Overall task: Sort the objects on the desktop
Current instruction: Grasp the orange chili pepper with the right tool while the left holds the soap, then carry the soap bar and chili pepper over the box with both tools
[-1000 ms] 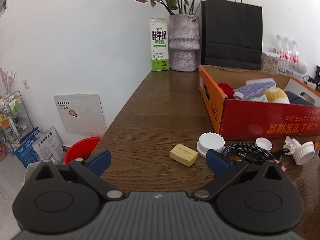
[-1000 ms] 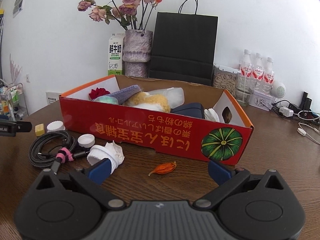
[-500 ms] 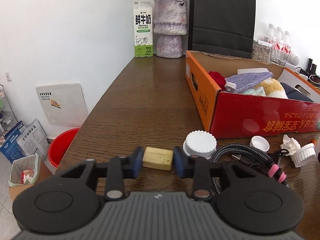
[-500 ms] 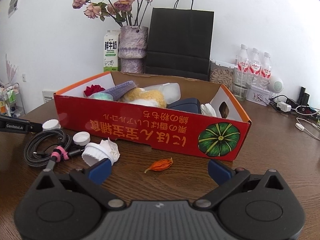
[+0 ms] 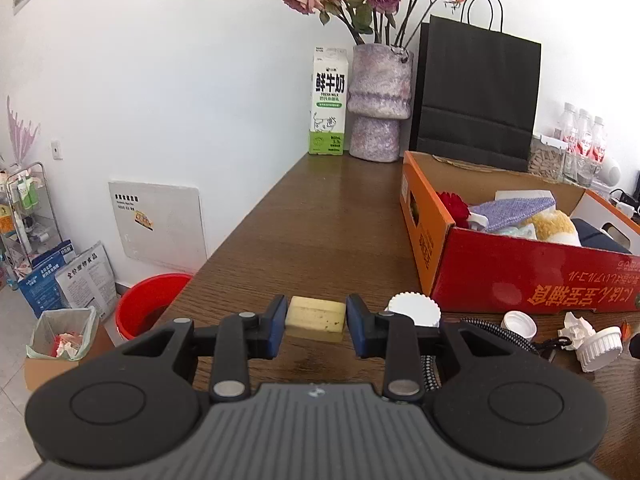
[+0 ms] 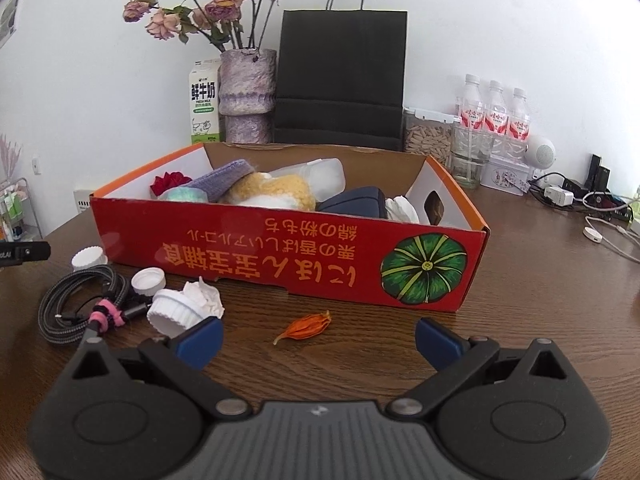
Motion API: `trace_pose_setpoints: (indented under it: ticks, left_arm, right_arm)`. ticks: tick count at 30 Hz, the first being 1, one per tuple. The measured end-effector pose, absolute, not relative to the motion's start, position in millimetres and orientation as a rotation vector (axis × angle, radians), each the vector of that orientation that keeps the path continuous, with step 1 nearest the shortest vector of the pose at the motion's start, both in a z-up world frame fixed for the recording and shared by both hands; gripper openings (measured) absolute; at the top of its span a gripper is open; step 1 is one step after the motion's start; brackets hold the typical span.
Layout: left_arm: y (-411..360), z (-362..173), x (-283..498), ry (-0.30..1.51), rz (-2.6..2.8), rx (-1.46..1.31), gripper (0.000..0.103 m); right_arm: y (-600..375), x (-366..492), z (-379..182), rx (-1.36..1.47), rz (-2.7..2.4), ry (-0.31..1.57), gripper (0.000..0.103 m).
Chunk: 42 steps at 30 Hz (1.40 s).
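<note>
Left wrist view: the left gripper is clamped on a pale yellow, speckled block, just above the table, beside a white lid.

Right wrist view: the right gripper stands wide apart, holding nothing, facing the red box.

left gripper: matte black housing, two round side discs, ribbed grey centre plate, blue fingertip pads, silver pivot screws | right gripper: identical build, blue pads, small white mark on plate
</note>
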<state>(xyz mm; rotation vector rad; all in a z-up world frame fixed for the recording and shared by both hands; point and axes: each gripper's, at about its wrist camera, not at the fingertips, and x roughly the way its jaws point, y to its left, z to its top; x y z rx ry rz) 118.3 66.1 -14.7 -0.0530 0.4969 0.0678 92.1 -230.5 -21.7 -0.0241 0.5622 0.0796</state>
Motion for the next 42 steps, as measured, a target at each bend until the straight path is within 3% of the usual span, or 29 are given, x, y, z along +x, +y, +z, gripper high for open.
trace_pose_setpoints:
  ticks: [11,14,16,17,33,42]
  left_arm:
    - [61,-13,116,0.471,0.09,-0.035,0.033]
    - [61,-13,116,0.472,0.09,-0.035,0.033]
    - [61,-13,116,0.47,0.091,-0.035,0.033]
    - [61,-13,116,0.469,0.091,-0.036,0.033]
    - [60,-12,112,0.455,0.086,-0.045,0.033]
    - [30,36,101,0.329,-0.016,-0.057,0.033]
  right_arm:
    - [-230,119,-29,0.004,0.072,0.635,0.061]
    - [-230,121,-30,0.007,0.076,0.643,0.038]
    - [-229,119,-29,0.007,0.091,0.639,0.015]
    - [-229,118,-29,0.007,0.1,0.638,0.012]
    - [-230,98,-19,0.02,0.142,0.568,0.012]
    - [-238,89,25,0.014,0.155,0.43,0.012]
